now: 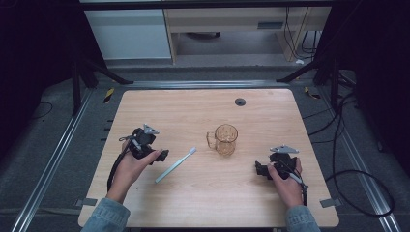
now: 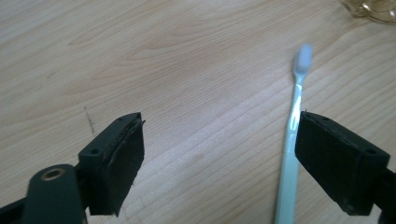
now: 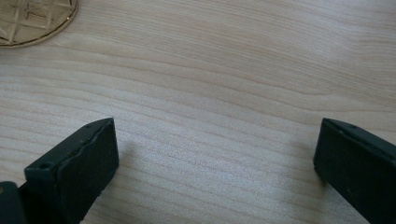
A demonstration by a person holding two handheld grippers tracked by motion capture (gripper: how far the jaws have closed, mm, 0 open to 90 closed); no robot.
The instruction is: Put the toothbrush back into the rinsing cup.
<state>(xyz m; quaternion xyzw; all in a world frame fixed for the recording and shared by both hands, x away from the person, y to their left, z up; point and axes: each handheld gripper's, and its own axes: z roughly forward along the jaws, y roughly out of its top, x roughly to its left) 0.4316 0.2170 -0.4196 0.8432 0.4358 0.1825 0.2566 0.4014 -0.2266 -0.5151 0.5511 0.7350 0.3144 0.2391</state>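
Cropping mug (image 2: 373, 10) at frame edge | toothbrush (image 2: 292, 140) handle cut off

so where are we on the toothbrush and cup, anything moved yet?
Nothing looks done: the toothbrush lies flat on the table, apart from the empty amber cup. In hand: the open left gripper is near the handle, which sits just inside one jaw, ungripped. The right gripper is open over bare wood. Any grasp or placement remains.

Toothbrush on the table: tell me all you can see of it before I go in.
The pale blue-green plastic toothbrush is slim, with a small white bristle head and a glossy straight handle. It lies flat on the light wooden table, head towards the amber glass mug, untouched. In the left gripper view its handle sits just inside one jaw of the open left hand-held gripper.
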